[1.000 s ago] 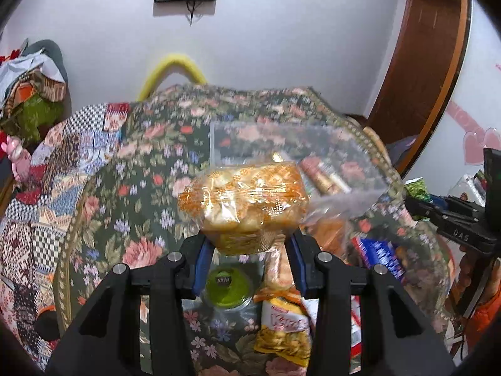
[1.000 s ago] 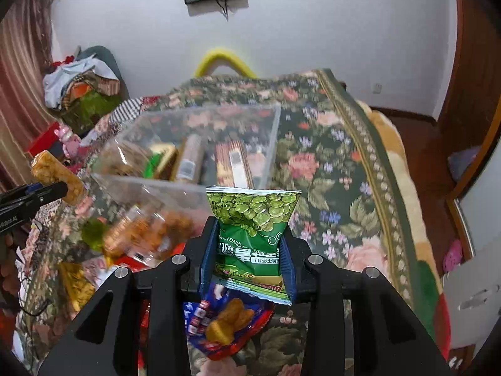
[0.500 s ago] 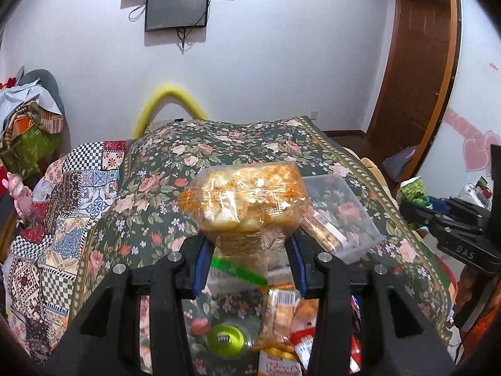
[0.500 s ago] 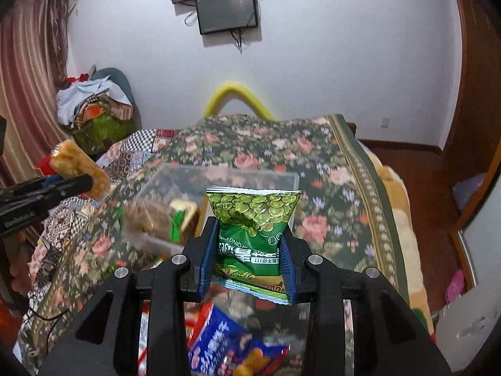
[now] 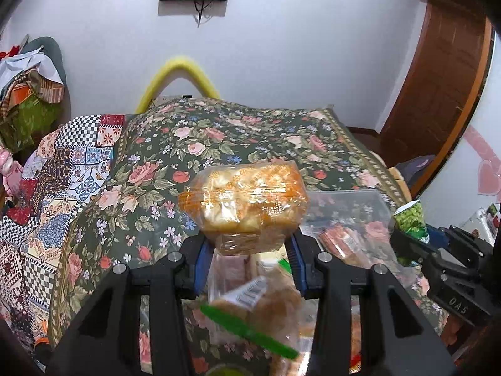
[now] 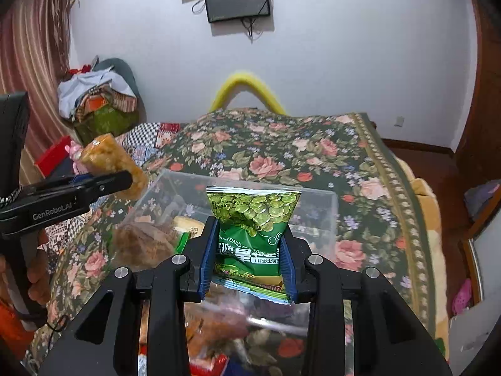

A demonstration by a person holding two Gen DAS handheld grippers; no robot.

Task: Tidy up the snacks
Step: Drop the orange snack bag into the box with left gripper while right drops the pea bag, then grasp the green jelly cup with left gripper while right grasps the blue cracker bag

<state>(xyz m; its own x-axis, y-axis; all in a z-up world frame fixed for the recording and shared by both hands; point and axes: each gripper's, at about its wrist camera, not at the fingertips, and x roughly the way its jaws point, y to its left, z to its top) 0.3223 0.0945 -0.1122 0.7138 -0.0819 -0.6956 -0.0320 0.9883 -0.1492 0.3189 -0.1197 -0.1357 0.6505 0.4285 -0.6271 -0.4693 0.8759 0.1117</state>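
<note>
Between the left tongs (image 5: 247, 261), an orange snack pack (image 5: 244, 205) sits clamped.

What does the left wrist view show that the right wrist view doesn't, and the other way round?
Only the left wrist view shows the wooden door and the pink heart decal. Only the right wrist view shows the striped curtain and the hand holding the left gripper. Both show the orange snack pack in the left gripper, the green pea bag in the right gripper, the clear box and the floral bedspread.
</note>
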